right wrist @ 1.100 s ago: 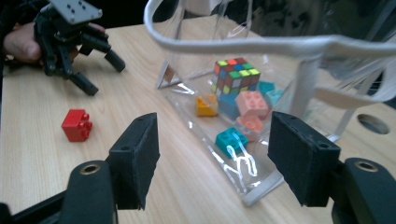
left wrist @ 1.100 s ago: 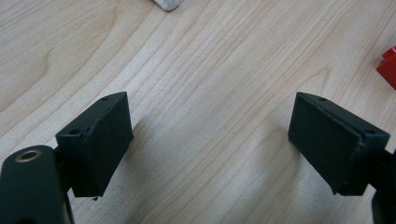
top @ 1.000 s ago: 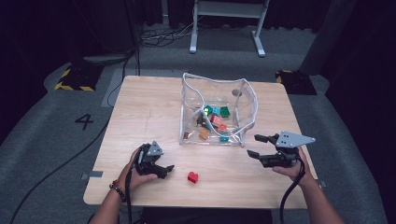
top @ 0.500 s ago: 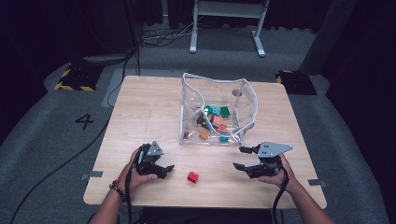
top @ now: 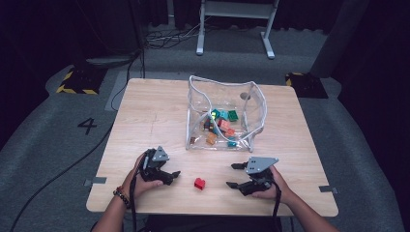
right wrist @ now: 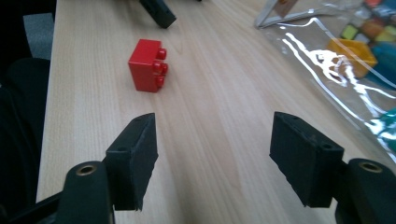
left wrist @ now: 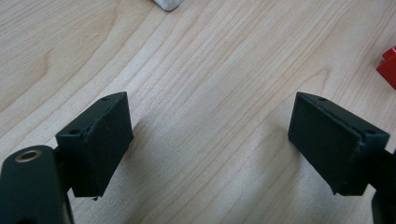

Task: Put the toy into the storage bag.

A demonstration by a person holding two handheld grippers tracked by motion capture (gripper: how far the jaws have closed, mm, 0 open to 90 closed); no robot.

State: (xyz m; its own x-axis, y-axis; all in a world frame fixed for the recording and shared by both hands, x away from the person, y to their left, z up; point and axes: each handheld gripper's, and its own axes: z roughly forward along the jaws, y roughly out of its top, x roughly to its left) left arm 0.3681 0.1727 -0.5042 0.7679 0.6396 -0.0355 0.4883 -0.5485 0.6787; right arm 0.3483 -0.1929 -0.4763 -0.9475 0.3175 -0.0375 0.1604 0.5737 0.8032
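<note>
Black fingers (right wrist: 135, 154) of the right gripper (top: 235, 175) stand released, nothing between them, having just been opening a bit more. Since a second ago this gripper has come down and in from the counter's 3 o'clock edge toward the red brick (top: 199, 183), which lies on the wooden counter (top: 145, 111) near 6 o'clock, short of the fingers. Looks like a pick approach. Left gripper (top: 170, 175) is unmoved at the brick's 9 o'clock, fingers (left wrist: 100, 140) released, empty. Clear bag (top: 226, 116) with blocks sits at the brick's 1 o'clock.
</note>
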